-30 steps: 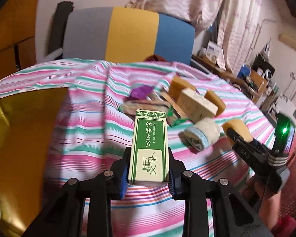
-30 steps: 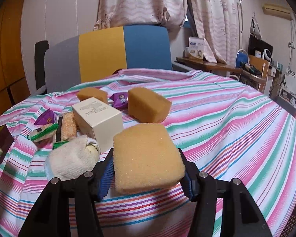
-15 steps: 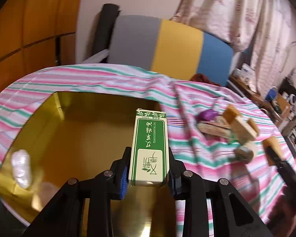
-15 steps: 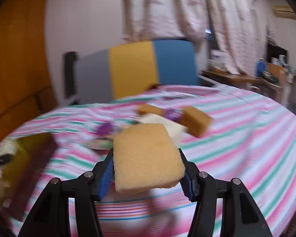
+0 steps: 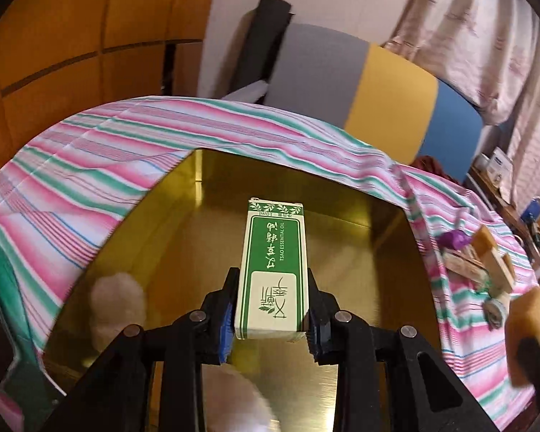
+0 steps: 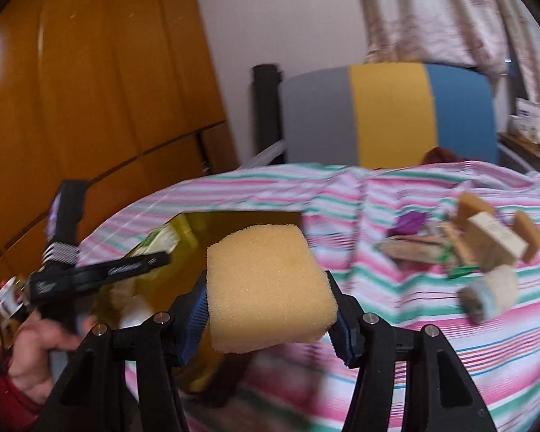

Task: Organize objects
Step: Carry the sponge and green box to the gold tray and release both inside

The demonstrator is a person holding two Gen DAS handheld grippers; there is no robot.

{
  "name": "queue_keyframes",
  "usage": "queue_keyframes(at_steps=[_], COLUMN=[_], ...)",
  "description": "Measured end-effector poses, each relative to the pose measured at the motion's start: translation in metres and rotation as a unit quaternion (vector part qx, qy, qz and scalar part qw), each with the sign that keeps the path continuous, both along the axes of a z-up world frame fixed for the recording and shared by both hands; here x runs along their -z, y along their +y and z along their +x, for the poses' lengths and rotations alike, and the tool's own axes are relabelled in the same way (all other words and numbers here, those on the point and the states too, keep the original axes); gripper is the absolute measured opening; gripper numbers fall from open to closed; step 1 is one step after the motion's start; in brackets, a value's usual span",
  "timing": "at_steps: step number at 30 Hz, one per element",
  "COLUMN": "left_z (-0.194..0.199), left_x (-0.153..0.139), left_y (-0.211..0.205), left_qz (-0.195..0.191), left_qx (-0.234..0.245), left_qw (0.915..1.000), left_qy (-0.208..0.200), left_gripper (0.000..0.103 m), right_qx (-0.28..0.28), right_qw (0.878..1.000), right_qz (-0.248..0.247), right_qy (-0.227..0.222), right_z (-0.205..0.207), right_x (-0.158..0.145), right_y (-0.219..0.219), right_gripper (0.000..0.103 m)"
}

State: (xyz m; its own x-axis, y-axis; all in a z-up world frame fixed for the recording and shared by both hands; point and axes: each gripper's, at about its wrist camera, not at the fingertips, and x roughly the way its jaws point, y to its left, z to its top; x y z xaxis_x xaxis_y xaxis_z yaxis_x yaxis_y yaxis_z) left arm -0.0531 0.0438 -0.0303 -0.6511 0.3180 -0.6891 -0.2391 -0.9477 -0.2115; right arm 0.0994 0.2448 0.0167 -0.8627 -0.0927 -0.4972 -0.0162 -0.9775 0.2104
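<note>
Standing upright between blue pads, a slim green-and-white carton (image 5: 272, 273) printed with leaves and "essential oil" is clamped at its lower end by the left gripper (image 5: 270, 318), held over the gold tin (image 5: 349, 237) set on the striped cloth (image 5: 100, 165). A yellow sponge (image 6: 268, 288), porous and round-edged, is squeezed by the right gripper (image 6: 270, 320), projecting forward beyond its pads.

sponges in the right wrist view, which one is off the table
The big yellow sponge clamped between the right gripper fingers; the two smaller tan sponges sit in the pile on the striped cloth.
</note>
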Motion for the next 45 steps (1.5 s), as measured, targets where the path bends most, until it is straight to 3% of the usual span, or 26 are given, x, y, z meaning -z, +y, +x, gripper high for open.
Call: queue_keyframes(at_steps=[8, 9, 13, 15, 18, 25, 36, 39, 45], left_z=[-0.012, -0.012, -0.006, -0.002, 0.003, 0.01, 0.017, 0.02, 0.024], left_x=[0.008, 0.008, 0.005, -0.001, -0.01, -0.03, -0.043, -0.045, -0.046], left_y=[-0.024, -0.026, -0.039, -0.048, -0.063, -0.082, -0.081, -0.077, -0.071], left_qz=[-0.01, -0.009, 0.001, 0.02, 0.044, 0.066, 0.08, 0.082, 0.084], left_qx=[-0.027, -0.03, -0.063, -0.08, -0.117, -0.163, -0.167, -0.161, -0.156], left_qw=[0.9995, 0.9994, 0.998, 0.9966, 0.9922, 0.9842, 0.9824, 0.9833, 0.9839], left_qy=[-0.012, -0.012, -0.009, -0.001, 0.005, 0.019, 0.02, 0.021, 0.025], left_gripper=[0.033, 0.036, 0.073, 0.075, 0.093, 0.098, 0.099, 0.099, 0.099], right_qx=[-0.064, -0.07, -0.088, -0.091, -0.096, -0.098, -0.095, -0.1, -0.104], right_qw=[0.997, 0.996, 0.994, 0.993, 0.993, 0.991, 0.988, 0.985, 0.989], right_qz=[0.011, 0.015, 0.015, 0.016, 0.014, 0.006, 0.006, -0.001, -0.002], right_qy=[-0.043, -0.049, -0.063, -0.069, -0.074, -0.092, -0.118, -0.138, -0.105], right_z=[-0.027, -0.031, -0.044, -0.047, -0.049, -0.058, -0.083, -0.089, -0.073], right_x=[0.013, 0.017, 0.026, 0.03, 0.033, 0.044, 0.056, 0.062, 0.052], right_y=[-0.049, -0.056, -0.066, -0.07, -0.074, -0.077, -0.098, -0.102, -0.1], right_gripper=[0.058, 0.058, 0.058, 0.058, 0.058, 0.058, 0.061, 0.072, 0.081])
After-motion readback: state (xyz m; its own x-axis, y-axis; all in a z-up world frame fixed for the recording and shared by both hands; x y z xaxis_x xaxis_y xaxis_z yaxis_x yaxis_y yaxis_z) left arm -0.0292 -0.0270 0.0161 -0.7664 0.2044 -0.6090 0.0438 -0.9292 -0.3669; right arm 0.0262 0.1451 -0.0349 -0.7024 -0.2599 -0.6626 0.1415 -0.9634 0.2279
